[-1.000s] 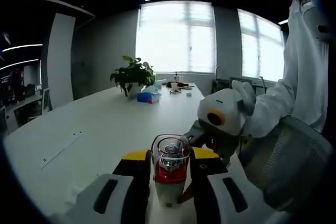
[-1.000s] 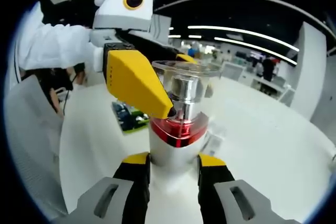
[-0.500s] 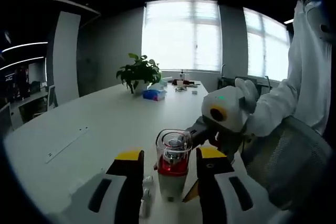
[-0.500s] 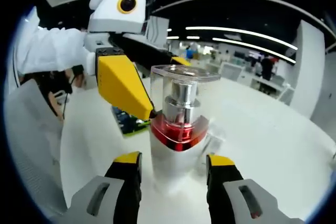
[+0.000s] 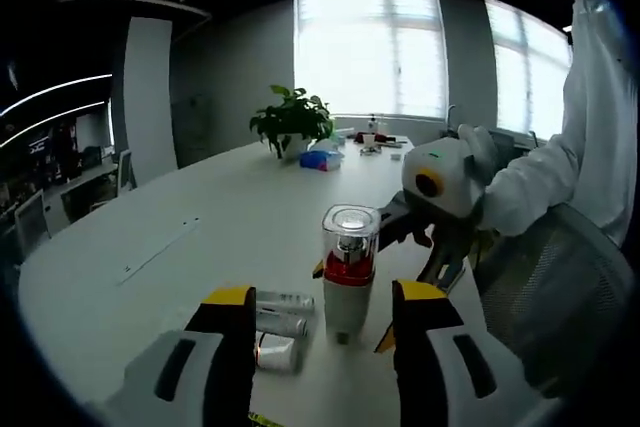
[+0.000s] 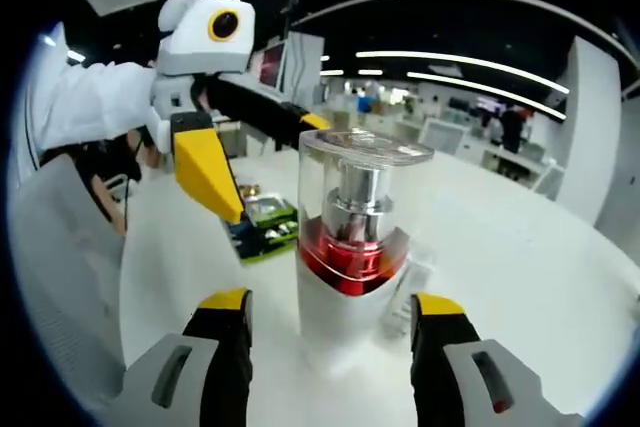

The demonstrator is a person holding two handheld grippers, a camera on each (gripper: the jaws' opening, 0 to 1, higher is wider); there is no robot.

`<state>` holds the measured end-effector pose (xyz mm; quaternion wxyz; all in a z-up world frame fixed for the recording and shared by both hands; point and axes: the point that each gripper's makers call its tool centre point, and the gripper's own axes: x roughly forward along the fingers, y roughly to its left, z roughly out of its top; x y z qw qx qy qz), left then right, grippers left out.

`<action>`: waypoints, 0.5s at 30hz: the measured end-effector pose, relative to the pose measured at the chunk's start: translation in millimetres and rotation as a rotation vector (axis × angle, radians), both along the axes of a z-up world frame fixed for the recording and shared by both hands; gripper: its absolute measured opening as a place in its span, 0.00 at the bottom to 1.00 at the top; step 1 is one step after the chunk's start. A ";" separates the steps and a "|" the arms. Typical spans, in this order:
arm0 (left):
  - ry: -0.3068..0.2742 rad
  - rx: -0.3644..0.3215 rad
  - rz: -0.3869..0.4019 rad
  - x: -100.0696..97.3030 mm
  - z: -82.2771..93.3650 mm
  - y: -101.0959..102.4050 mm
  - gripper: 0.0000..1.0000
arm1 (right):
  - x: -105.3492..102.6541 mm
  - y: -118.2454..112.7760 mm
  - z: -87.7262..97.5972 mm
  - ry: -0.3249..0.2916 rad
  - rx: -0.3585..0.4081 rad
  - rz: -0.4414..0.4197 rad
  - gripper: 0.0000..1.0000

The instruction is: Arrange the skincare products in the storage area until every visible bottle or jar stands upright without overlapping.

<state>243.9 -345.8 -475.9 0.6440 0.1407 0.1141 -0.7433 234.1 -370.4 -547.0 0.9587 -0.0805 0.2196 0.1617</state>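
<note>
A pump bottle (image 5: 348,273) with a clear cap, red band and white base stands upright on the white table (image 5: 200,247). My left gripper (image 5: 325,309) is open, its yellow-tipped jaws wide on either side of the bottle and a little short of it. My right gripper (image 6: 330,313) is open too, with the bottle (image 6: 350,257) between its jaws and a gap on each side. One of its fingertips (image 5: 318,269) peeks out beside the bottle. Two or three small tubes (image 5: 280,313) lie flat on the table just left of the bottle. My left gripper (image 6: 268,169) hangs behind the bottle.
A person's white sleeve (image 5: 560,177) and a mesh chair (image 5: 565,297) are at the right. A potted plant (image 5: 293,117) and a blue pack (image 5: 322,159) sit far back on the table. A dark box with green edge (image 6: 262,225) lies behind the bottle.
Both grippers have opened and let go of the bottle, which now stands on the table. The left gripper has drawn back, bringing the lying tubes into view.
</note>
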 end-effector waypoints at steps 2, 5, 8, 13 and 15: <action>0.003 0.007 0.020 3.5 -2.7 5.0 0.52 | 0.0 0.7 1.1 -0.003 -0.001 0.002 0.63; 0.006 0.024 0.040 4.2 -7.5 11.5 0.56 | 0.6 2.4 3.5 -0.006 0.032 -0.002 0.66; 0.009 0.036 0.046 4.9 -12.1 17.2 0.58 | 0.0 1.3 3.6 -0.009 0.026 -0.008 0.70; 0.010 0.048 0.083 12.8 -16.8 25.6 0.62 | -0.6 4.5 2.4 0.002 0.028 -0.002 0.77; 0.008 0.065 0.097 15.1 -18.6 30.8 0.63 | -0.7 4.1 2.3 0.005 0.026 -0.003 0.80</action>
